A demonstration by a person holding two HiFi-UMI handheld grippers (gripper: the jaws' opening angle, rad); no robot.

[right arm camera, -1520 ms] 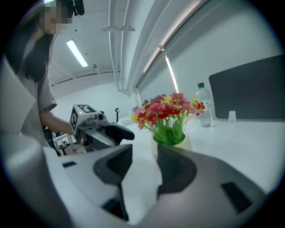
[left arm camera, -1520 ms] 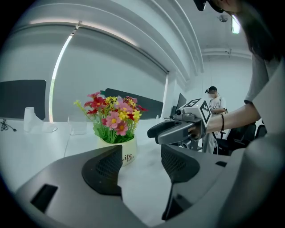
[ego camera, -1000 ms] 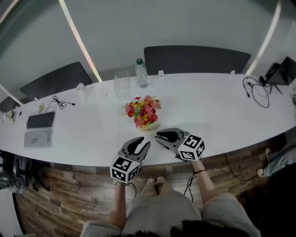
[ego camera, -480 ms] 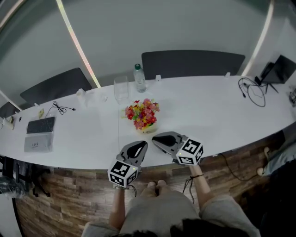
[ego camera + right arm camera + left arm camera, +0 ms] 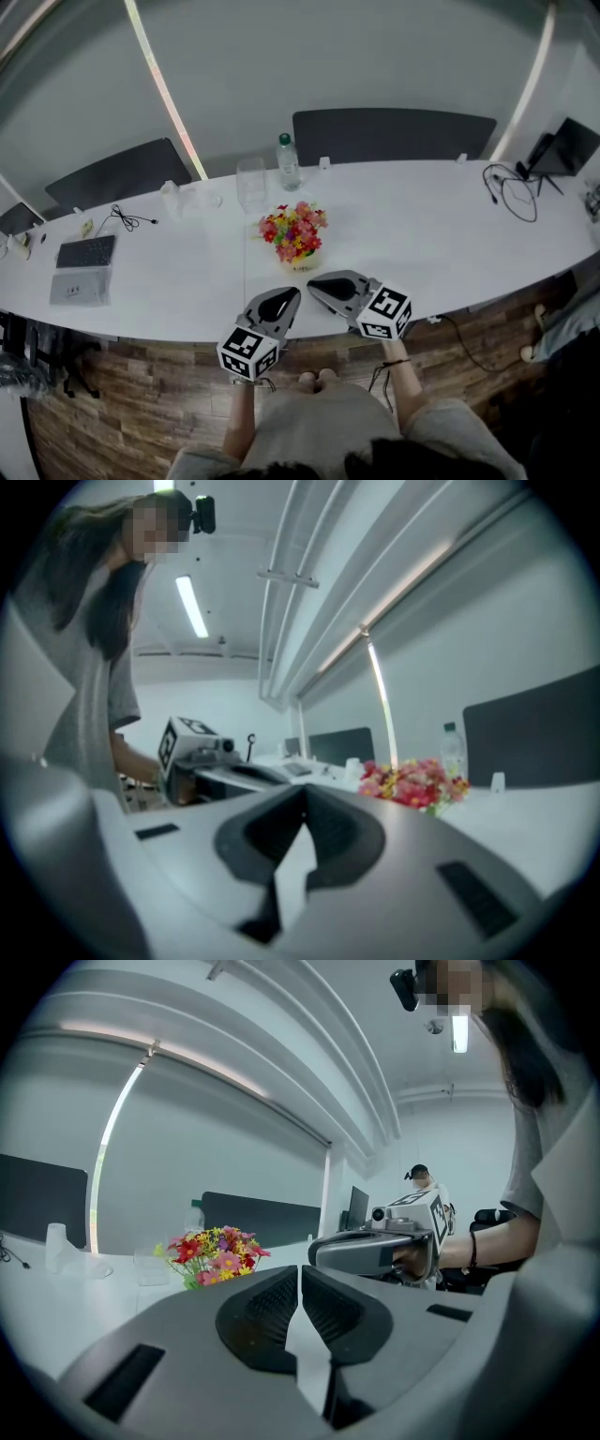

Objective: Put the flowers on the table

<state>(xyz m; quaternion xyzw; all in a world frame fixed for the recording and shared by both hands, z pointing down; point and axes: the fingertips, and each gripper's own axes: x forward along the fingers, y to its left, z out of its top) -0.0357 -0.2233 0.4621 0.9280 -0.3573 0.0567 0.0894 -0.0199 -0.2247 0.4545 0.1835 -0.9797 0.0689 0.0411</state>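
Note:
A bunch of red, pink and yellow flowers (image 5: pixel 294 233) stands upright on the white table (image 5: pixel 422 234), near its middle. The same flowers (image 5: pixel 214 1250) show beyond the left jaws and, in the right gripper view, the flowers (image 5: pixel 412 783) show to the right. My left gripper (image 5: pixel 291 295) hangs over the table's front edge, shut and empty. My right gripper (image 5: pixel 313 283) is beside it, also shut with nothing in it. Both sit a short way in front of the flowers, apart from them.
Behind the flowers stand a clear glass (image 5: pixel 250 181) and a water bottle (image 5: pixel 288 161). A keyboard (image 5: pixel 85 251) and cable (image 5: pixel 131 220) lie at the left, another cable (image 5: pixel 511 192) and a dark device (image 5: pixel 567 147) at the right. Dark chairs (image 5: pixel 394 131) line the far side.
Both grippers' jaws have closed fully. The two grippers have drawn slightly back toward the table's front edge; the flowers stay where they were.

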